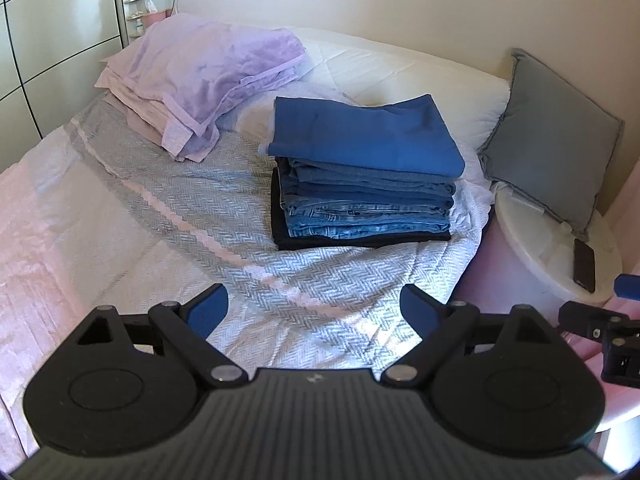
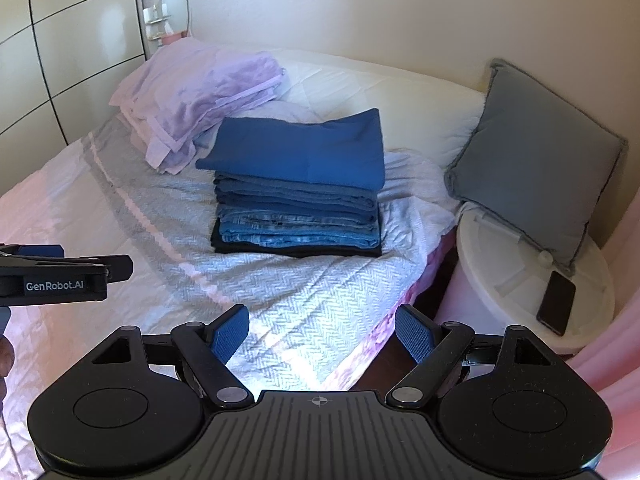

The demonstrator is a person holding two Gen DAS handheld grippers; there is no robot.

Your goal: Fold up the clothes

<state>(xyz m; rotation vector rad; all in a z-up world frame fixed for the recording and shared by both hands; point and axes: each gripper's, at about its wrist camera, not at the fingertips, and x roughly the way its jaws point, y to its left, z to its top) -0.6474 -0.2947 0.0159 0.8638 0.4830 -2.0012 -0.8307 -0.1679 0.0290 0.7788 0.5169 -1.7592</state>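
Observation:
A neat stack of folded clothes (image 1: 364, 184) lies on the bed, with a blue garment (image 1: 360, 136) on top, several jeans under it and a black piece at the bottom. It also shows in the right wrist view (image 2: 298, 200). My left gripper (image 1: 314, 308) is open and empty, held above the bedspread in front of the stack. My right gripper (image 2: 322, 334) is open and empty, near the bed's right edge. The left gripper's body (image 2: 60, 276) shows at the left of the right wrist view.
A pile of lilac bedding (image 1: 200, 80) lies at the back left. A grey cushion (image 1: 556, 136) leans on a white round bedside table (image 1: 560, 248) holding a black phone (image 1: 584, 266). A white wardrobe (image 1: 52, 32) stands left.

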